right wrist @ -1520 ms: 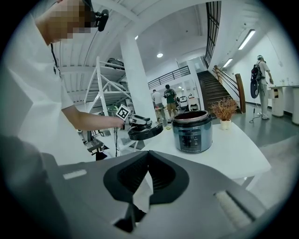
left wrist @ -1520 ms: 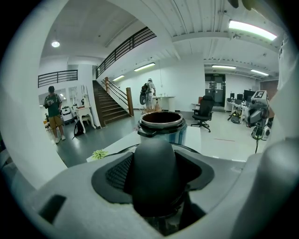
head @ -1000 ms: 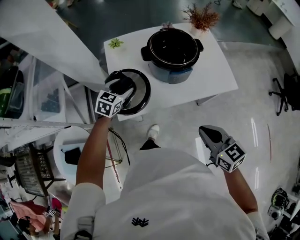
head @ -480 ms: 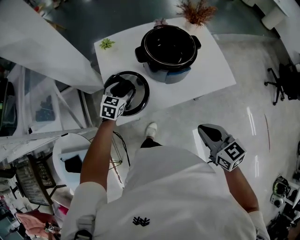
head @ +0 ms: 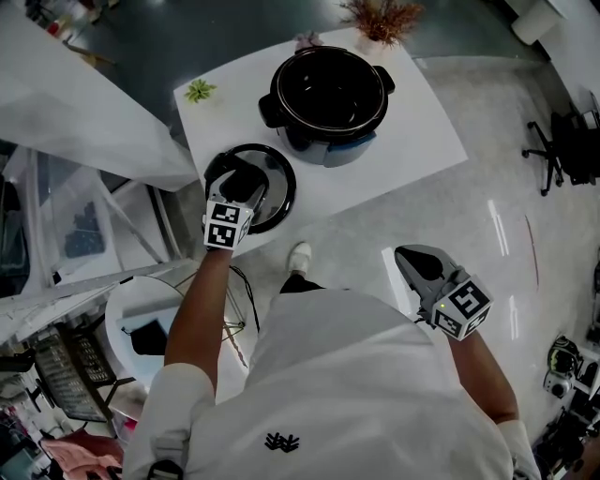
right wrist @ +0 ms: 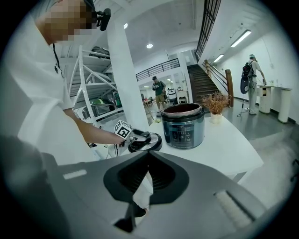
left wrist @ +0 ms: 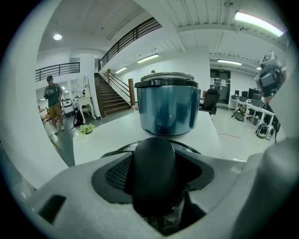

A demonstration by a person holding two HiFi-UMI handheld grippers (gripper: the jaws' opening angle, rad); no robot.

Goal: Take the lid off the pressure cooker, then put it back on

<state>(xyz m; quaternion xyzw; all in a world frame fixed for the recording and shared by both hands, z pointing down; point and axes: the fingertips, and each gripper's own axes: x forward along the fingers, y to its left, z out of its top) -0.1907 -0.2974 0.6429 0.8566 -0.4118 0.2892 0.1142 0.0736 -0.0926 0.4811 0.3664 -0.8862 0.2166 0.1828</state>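
The lid lies flat at the tabletop's near-left corner, handle upward. The left gripper is clamped on the handle. The right gripper's jaws are together, empty.

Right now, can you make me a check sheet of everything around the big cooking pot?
surface: white rectangular table, no spills seen.
job's things: open blue-grey pressure cooker pot stands mid-table; its round black-rimmed lid rests at the near left corner.
clutter: small green plant and dried reddish plant at the far edge.
grippers: left gripper's jaws closed on the lid's black knob; right gripper's jaws shut, empty, off the table.
cables: nothing seen.
surroundings: white shelving rack left, black office chair right, staircase behind.
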